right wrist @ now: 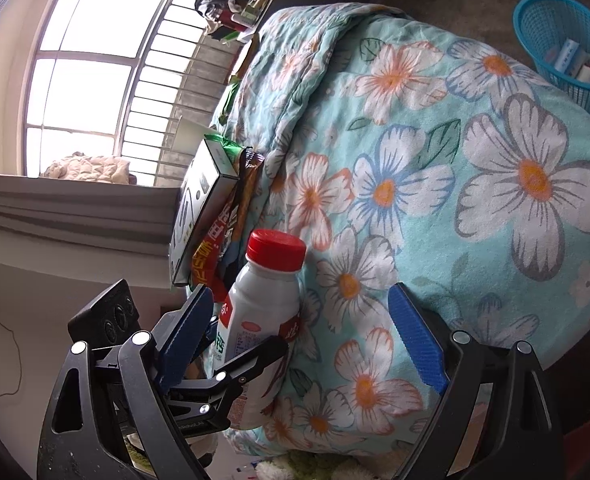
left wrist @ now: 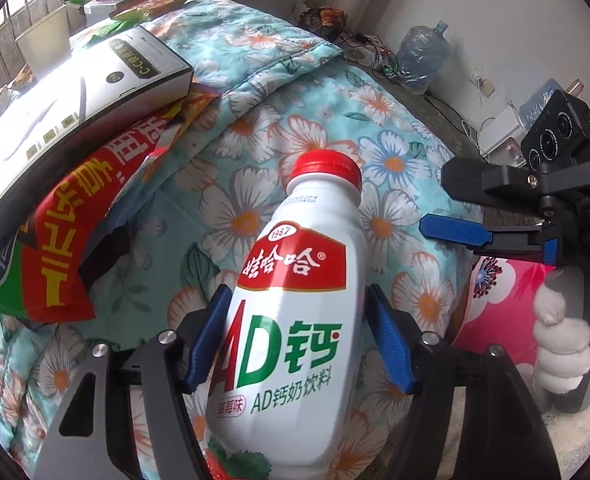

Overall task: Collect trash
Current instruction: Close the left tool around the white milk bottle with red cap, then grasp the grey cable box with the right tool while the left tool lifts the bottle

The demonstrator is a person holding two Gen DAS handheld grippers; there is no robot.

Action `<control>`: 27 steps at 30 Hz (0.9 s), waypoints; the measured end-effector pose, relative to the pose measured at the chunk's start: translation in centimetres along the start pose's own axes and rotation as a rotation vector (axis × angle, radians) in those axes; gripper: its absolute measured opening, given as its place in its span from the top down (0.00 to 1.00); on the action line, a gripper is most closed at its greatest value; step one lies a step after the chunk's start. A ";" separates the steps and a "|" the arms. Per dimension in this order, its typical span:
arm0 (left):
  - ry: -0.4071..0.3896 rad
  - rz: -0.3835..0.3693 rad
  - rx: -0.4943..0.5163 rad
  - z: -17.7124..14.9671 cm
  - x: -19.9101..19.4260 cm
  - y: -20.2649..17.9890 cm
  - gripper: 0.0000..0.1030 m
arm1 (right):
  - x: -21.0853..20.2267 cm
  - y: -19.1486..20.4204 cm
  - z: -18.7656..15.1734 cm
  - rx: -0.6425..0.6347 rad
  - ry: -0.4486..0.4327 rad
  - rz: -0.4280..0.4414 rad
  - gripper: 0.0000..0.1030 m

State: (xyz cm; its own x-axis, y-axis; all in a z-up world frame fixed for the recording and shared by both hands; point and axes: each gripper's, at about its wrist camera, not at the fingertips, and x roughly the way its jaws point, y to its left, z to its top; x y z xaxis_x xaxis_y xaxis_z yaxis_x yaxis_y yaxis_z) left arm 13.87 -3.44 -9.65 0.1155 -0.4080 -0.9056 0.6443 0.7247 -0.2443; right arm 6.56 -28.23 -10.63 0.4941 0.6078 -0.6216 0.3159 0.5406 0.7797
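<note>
The left gripper (left wrist: 299, 340) has its blue pads against a milk bottle (left wrist: 295, 320) on the flowered quilt (left wrist: 255, 92), the right gripper (right wrist: 299, 340) is wide and empty, and the snack wrapper (left wrist: 67, 236), the box (left wrist: 95, 92) and the blue basket (right wrist: 563, 48) wait, so most collecting seems left.

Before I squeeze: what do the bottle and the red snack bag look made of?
Bottle: opaque white plastic, glossy, judging by its smooth sheen and moulded shoulder, under a ribbed red screw cap; probably fairly stiff. Red snack bag: thin printed film, shiny and creased, so likely soft and crinkly. Whether either is empty does not show.
</note>
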 end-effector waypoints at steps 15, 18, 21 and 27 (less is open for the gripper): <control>-0.222 0.059 -0.552 -14.6 -7.9 7.9 0.36 | 3.5 10.7 3.2 -0.341 0.049 -0.005 0.23; -0.253 0.115 -0.621 -16.7 -9.5 9.7 0.36 | 6.3 16.1 3.0 -0.576 0.074 -0.027 0.23; -0.286 0.141 -0.686 -17.9 -10.6 11.7 0.36 | 10.0 21.4 2.0 -0.930 0.109 -0.077 0.19; -0.309 0.113 -0.744 -18.2 -11.2 14.3 0.40 | 17.8 24.8 0.2 -1.553 0.300 -0.194 0.14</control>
State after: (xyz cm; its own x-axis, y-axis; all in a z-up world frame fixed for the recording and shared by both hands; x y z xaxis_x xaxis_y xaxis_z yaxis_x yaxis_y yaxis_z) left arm 8.04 21.62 -9.34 0.4232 -0.3660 -0.8288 -0.0421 0.9058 -0.4216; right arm 23.32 -4.10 -2.29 0.3165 0.4485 -0.8359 -0.8368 0.5469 -0.0234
